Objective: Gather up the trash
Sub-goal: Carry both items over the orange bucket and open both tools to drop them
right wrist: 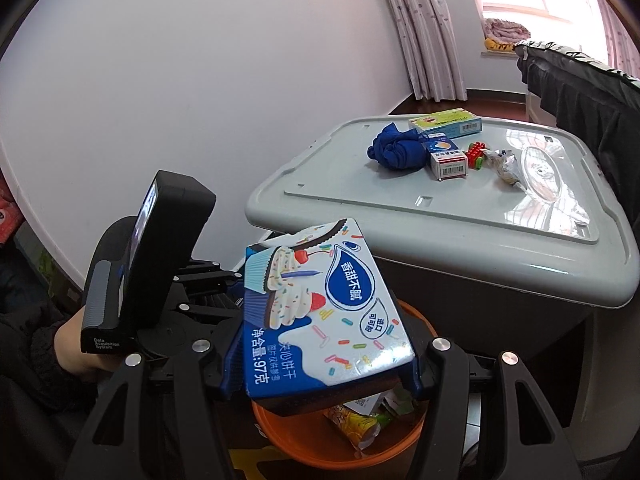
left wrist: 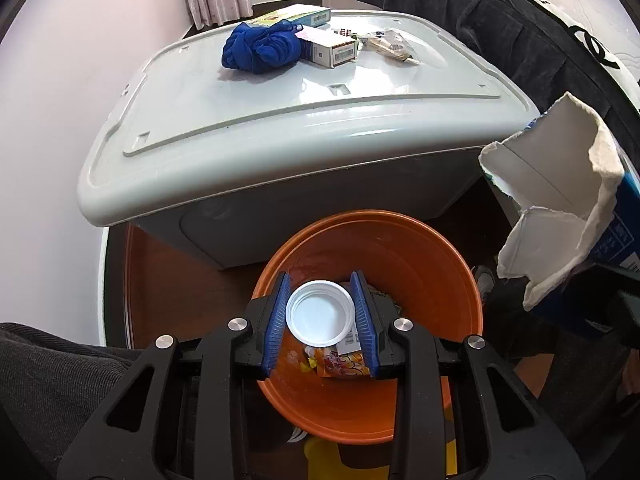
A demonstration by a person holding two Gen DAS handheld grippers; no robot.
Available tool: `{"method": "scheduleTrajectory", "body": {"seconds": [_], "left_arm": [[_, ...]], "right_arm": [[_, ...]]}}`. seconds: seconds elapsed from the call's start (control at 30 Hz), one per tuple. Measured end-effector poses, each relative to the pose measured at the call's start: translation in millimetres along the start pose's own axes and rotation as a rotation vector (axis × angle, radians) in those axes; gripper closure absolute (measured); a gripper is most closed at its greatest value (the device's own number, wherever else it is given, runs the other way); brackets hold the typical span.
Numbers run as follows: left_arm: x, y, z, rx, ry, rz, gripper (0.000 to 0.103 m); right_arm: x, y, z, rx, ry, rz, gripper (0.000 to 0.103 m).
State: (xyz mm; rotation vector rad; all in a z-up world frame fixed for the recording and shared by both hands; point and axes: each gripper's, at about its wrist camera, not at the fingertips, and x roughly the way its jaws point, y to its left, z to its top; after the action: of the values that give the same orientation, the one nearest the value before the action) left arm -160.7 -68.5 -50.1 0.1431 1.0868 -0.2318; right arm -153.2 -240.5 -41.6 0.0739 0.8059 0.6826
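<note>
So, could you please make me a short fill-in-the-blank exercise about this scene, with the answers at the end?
1. The right gripper holds a torn ____ box over the bucket.
2. The bucket on the floor is ____ in colour.
3. Seen between the fingers of the left gripper, a white ____ lies in the bucket.
4. The crumpled cloth on the grey bin lid is ____.

Answers: biscuit; orange; lid; blue
</note>
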Motion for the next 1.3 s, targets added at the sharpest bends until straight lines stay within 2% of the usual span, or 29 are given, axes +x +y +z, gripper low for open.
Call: {"method": "scheduleTrajectory", "body": {"seconds": [0.5, 0.7, 0.73, 0.77, 0.83, 0.87, 1.3], "left_arm": [[-0.3, -1.0, 0.9, 0.001, -0.002, 0.004, 0.072], [-0.6, -3.1, 0.5, 0.003, 0.006, 0.007, 0.072], [0.0, -3.9, 0.4, 0.008, 0.008, 0.015, 0.069], [0.4, -4.4, 0.4, 0.009, 0.01, 0.016, 0.06], [0.1, -4.4, 0.4, 0.002, 0.008, 0.019, 0.046], [-0.5, -4.1, 0.1, -0.003, 0.003, 0.021, 0.044], [-0.8, -2.8, -0.4, -0.016, 0.005, 0.024, 0.042]], "right_arm": [[-1.0, -2.3, -0.1, 0.007, -0.003, 0.001, 0.044], [-1.3, -4.1, -0.8, 0.015, -0.009, -0.011, 0.041], [-1.4, -4.7, -0.7, 0.019, -0.01, -0.011, 0.04], [-1.6, -5.3, -0.6, 0.023, -0.011, -0.012, 0.04], [-3.4, -7.2, -0.1, 0.038, -0.021, -0.005, 0.033], [-4.4, -7.7, -0.1, 0.041, -0.025, -0.008, 0.031], [-6.5, -8.7, -0.8, 0.047, -0.026, -0.006, 0.03]]}}
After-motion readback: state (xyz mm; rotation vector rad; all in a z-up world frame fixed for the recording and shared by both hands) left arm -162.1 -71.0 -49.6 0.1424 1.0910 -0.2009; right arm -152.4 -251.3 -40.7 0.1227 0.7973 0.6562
